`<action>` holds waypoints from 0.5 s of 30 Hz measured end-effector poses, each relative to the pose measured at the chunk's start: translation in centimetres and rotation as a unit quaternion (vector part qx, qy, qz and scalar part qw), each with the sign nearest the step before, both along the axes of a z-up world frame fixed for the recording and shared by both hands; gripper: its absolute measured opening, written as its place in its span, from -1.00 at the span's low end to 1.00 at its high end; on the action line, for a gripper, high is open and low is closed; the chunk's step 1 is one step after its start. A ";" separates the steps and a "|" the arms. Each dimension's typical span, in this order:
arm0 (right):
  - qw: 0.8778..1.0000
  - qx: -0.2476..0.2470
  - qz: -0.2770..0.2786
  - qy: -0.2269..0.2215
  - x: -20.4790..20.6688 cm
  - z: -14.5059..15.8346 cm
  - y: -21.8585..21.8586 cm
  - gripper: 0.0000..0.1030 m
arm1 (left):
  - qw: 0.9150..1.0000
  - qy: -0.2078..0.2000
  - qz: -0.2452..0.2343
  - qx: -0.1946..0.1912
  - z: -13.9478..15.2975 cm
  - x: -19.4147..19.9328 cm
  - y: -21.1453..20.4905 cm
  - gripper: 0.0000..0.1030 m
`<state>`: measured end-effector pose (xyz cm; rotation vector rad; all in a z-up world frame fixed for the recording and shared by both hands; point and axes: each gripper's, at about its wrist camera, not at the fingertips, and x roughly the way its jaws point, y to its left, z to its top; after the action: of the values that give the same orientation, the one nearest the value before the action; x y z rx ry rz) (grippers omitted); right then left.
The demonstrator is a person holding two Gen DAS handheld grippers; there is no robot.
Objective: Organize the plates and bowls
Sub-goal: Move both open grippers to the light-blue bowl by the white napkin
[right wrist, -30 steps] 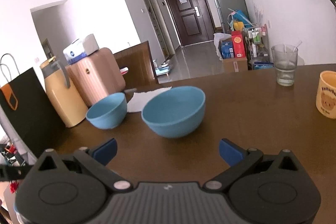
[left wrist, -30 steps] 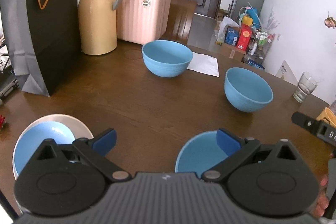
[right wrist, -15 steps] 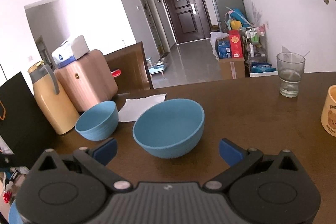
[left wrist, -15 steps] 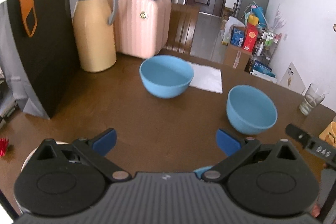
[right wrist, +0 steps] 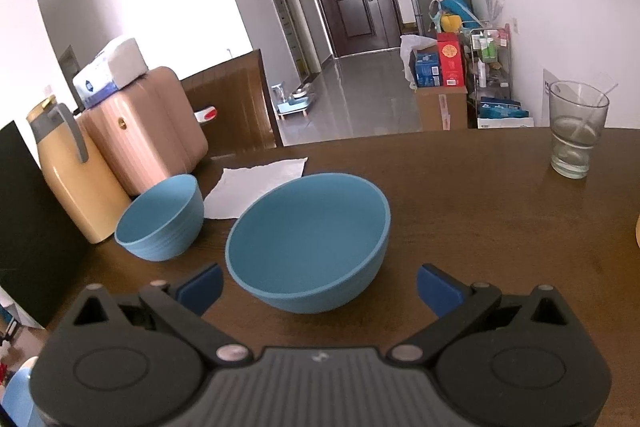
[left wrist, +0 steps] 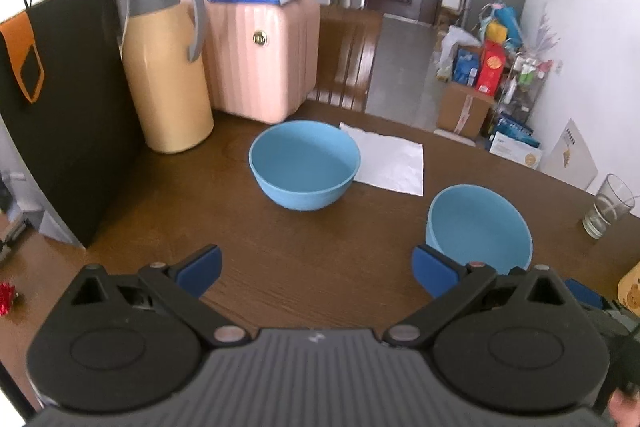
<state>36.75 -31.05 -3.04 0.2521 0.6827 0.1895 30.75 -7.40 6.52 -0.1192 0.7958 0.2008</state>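
Two blue bowls stand upright on the dark wooden table (left wrist: 320, 267). In the left wrist view the far bowl (left wrist: 304, 163) sits mid-table and the near bowl (left wrist: 478, 227) is at the right, just beyond my right fingertip. My left gripper (left wrist: 316, 271) is open and empty above the table. In the right wrist view the near bowl (right wrist: 308, 239) lies just ahead between my open fingers and the far bowl (right wrist: 160, 217) is to its left. My right gripper (right wrist: 318, 287) is open and empty. A blue plate edge (right wrist: 16, 399) shows at bottom left.
A black paper bag (left wrist: 60, 107), a tan thermos jug (left wrist: 164, 75) and a pink case (left wrist: 256, 55) with a tissue pack line the table's left back. A white napkin (left wrist: 390, 163) lies behind the bowls. A glass (right wrist: 576, 131) stands at the right.
My left gripper has risen and moved forward; the blue plates near it have dropped out of view. My right gripper has closed in on the near bowl, which now looms larger.
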 end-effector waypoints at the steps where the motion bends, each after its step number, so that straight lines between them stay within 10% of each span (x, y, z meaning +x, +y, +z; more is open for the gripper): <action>1: 1.000 -0.002 0.001 -0.001 0.2 0.0 0.0 1.00 | 1.000 0.002 0.002 0.001 0.0 0.4 -0.1 1.00; 15: 1.000 0.001 -0.017 0.011 3.5 -0.5 -2.3 1.00 | 0.998 0.052 0.009 0.013 -2.0 7.0 -3.9 1.00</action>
<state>40.26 -33.32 -3.49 0.2691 0.7000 0.1545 37.78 -11.29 4.56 -0.0926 0.8965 0.2364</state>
